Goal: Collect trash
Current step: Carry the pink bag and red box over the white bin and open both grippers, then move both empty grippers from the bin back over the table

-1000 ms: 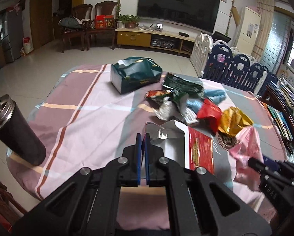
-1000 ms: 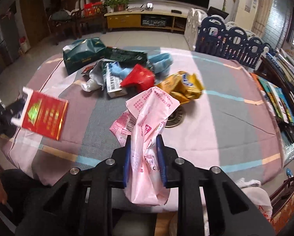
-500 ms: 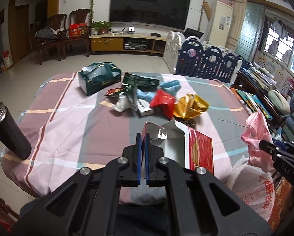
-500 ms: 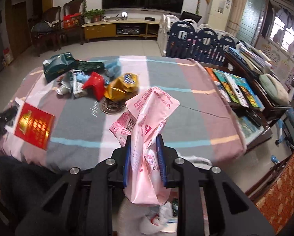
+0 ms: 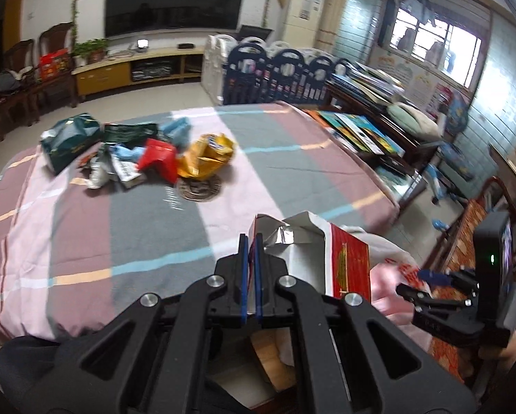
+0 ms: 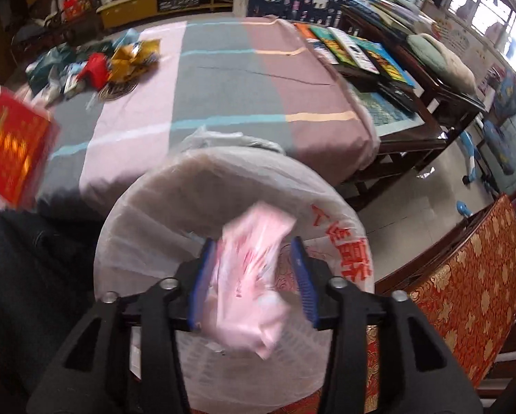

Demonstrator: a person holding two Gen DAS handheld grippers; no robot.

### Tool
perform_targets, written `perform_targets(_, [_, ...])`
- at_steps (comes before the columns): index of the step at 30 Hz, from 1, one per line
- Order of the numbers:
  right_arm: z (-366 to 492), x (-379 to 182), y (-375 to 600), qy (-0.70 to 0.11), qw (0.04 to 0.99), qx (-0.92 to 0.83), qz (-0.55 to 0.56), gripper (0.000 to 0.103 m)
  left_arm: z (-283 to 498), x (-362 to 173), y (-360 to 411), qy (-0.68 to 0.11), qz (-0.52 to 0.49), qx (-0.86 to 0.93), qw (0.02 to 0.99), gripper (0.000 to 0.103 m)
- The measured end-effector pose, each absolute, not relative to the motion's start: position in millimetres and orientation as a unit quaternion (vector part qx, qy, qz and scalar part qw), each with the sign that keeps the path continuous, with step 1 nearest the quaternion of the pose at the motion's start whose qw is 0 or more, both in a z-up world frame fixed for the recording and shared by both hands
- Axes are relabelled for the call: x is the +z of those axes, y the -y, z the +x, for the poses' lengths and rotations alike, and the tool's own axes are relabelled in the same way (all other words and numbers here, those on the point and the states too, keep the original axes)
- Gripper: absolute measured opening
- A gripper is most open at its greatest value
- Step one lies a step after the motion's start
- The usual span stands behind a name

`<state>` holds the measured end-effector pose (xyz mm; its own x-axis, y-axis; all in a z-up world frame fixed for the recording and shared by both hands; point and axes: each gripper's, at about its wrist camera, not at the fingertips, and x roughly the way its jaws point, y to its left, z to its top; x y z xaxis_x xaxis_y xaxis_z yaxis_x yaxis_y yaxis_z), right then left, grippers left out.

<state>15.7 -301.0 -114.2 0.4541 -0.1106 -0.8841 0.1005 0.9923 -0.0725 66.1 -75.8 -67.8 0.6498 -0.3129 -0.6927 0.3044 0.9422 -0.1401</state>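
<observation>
- While the left gripper (image 5: 251, 262) sits with its blue pads pressed together on a flap of the torn red carton (image 5: 347, 262), that carton juts up and off to the gripper's right, its silver-lined inside facing the camera and its open, ragged end uppermost.
- Seen from the right wrist, the same red carton (image 6: 13, 145) shows its broad red face with gold print; the motion blur leaves that print unreadable.
- Over on the other side, the right gripper (image 6: 254, 276) has its pads spread well apart, and the pink plastic wrapper (image 6: 251, 283) lies loose between them, its long axis running roughly up and away from the camera; it is blurred, and its red printing cannot be made out.
- Directly beneath the wrapper gapes the bin bag (image 6: 327, 214), white and translucent, with large red Chinese characters along its right rim that I cannot read with confidence.
- Back on the striped tablecloth (image 5: 154, 227), well apart from both grippers, the trash pile (image 5: 147, 158) holds a yellow foil bag (image 5: 206, 155), a red packet (image 5: 158, 158) and a dark green box (image 5: 68, 141), with a round woven mat (image 5: 199, 188) just beside them.
</observation>
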Motion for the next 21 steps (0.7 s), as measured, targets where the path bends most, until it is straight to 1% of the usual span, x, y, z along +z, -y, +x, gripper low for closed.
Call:
perform_targets(1, [14.0, -107.1, 309.9, -0.508, 0.859, -0.069, 0.013, 0.065, 64.9, -70.8, 84.3, -0.387, 0.001, -0.179, 0.904, 0.004])
perform_targets(3, [11.8, -91.4, 329.3, -0.486, 0.869, -0.082, 0.052, 0.069, 62.0, -78.3, 102.7, -0.398, 0.015, -0.205, 0.894, 0.004])
perform_targets(6, [9.3, -75.6, 355.7, -0.466, 0.874, -0.104, 0.093, 0.070, 57.3, -92.4, 131.9, -0.416, 0.029, -0.252, 0.873, 0.004])
perform_targets(9, [6.7, -68.7, 372.1, -0.455, 0.876, -0.119, 0.110, 0.070, 52.3, -110.7, 160.8, -0.436, 0.052, -0.298, 0.848, 0.004])
perform_targets(11, [5.3, -68.1, 376.9, -0.453, 0.875, -0.125, 0.115, 0.070, 49.5, -119.2, 173.0, -0.446, 0.067, -0.316, 0.835, 0.015])
perform_targets(12, [5.4, -68.8, 377.6, -0.453, 0.875, -0.126, 0.117, 0.070, 48.9, -122.0, 175.1, -0.448, 0.069, -0.320, 0.832, 0.035])
perform_targets(13, [5.2, -69.9, 379.3, -0.454, 0.874, -0.126, 0.118, 0.070, 48.7, -123.7, 175.6, -0.448, 0.068, -0.320, 0.832, 0.046])
perform_targets(15, [7.2, -73.6, 377.0, -0.458, 0.872, -0.124, 0.117, 0.070, 50.7, -124.9, 172.1, -0.447, 0.065, -0.313, 0.836, 0.049])
perform_targets(18, [12.1, -79.3, 366.9, -0.466, 0.870, -0.115, 0.114, 0.070, 59.7, -124.1, 154.5, -0.446, 0.046, -0.291, 0.845, 0.059])
perform_targets(21, [18.8, -83.4, 353.5, -0.472, 0.869, -0.104, 0.102, 0.070, 72.3, -124.4, 134.2, -0.451, 0.023, -0.265, 0.852, 0.060])
